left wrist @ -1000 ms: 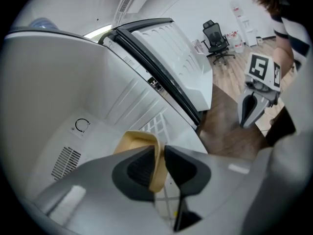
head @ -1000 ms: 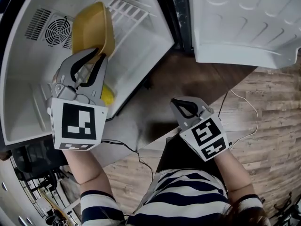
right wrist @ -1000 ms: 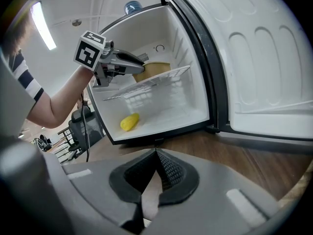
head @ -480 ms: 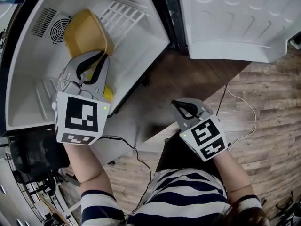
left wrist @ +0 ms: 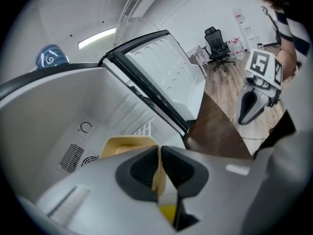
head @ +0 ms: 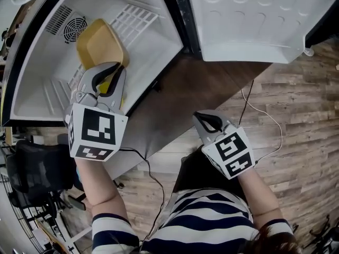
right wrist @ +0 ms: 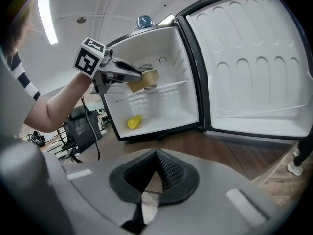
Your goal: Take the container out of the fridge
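While left gripper [head: 116,72] clamps container [head: 98,44] rim, fridge door [head: 254,20] wide

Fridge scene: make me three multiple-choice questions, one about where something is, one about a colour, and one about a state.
1. Where in the fridge does the small yellow object lie?
A. On the bottom floor
B. On the wire shelf
C. In the door

2. What colour is the container?
A. Blue
B. Mustard yellow
C. Green

3. What state is the left gripper in?
A. Open and empty
B. Shut on nothing
C. Shut on the container's rim

Answers:
1. A: the right gripper view shows it lying on the fridge's bottom, below the shelf.
2. B: the head view shows its yellow inside.
3. C: the left gripper view shows the thin rim pinched between the two jaws.
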`<action>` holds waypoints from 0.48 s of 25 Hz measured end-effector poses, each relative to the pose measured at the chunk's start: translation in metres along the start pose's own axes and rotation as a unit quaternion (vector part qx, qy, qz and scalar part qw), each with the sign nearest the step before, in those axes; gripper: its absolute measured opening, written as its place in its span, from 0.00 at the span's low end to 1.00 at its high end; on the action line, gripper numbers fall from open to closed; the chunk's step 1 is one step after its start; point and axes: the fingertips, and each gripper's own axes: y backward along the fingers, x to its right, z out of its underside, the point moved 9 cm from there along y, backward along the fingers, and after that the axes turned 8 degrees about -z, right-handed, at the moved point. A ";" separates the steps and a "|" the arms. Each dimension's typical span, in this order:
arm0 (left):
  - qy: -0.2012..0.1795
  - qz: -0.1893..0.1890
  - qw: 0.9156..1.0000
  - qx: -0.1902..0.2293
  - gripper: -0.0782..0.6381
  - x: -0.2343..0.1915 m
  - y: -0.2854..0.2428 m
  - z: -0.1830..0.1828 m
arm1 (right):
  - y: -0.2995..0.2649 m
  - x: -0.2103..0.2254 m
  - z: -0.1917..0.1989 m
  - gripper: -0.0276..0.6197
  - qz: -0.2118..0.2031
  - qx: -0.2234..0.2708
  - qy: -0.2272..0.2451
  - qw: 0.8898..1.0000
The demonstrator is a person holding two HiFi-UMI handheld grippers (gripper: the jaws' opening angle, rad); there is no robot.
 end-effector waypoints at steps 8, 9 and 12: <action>0.019 0.001 1.000 0.001 0.11 0.028 0.040 -0.006 | 0.030 -0.016 -0.002 0.04 0.008 0.011 0.022 1.000; 0.021 0.002 1.000 0.002 0.11 0.033 0.044 -0.006 | 0.033 -0.018 -0.002 0.04 0.009 0.012 0.024 1.000; 0.033 0.004 0.999 -0.002 0.11 0.048 0.057 -0.005 | 0.043 -0.021 -0.001 0.04 0.013 0.015 0.030 0.999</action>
